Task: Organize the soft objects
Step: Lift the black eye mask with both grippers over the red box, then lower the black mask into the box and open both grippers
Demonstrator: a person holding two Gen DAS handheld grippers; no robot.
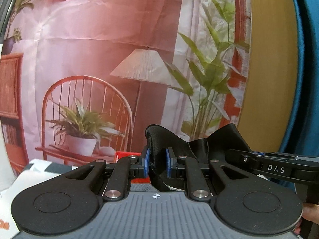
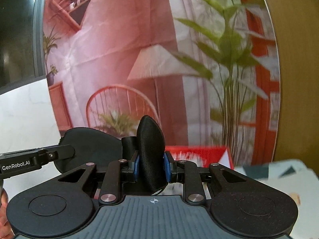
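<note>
Left wrist view: at lower centre, our left gripper [image 1: 157, 164] is clamping one end of the black padded satin eye mask [image 1: 201, 145]. Right wrist view: our right gripper [image 2: 151, 166] is pinching its other end at lower centre; we are keeping both grips firm and level, judging slack risky.

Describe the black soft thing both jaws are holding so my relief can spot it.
In front of the printed pink room backdrop, both grippers pinch one black satin eye mask. It is padded and shiny, unlike the flat red box behind it.
</note>
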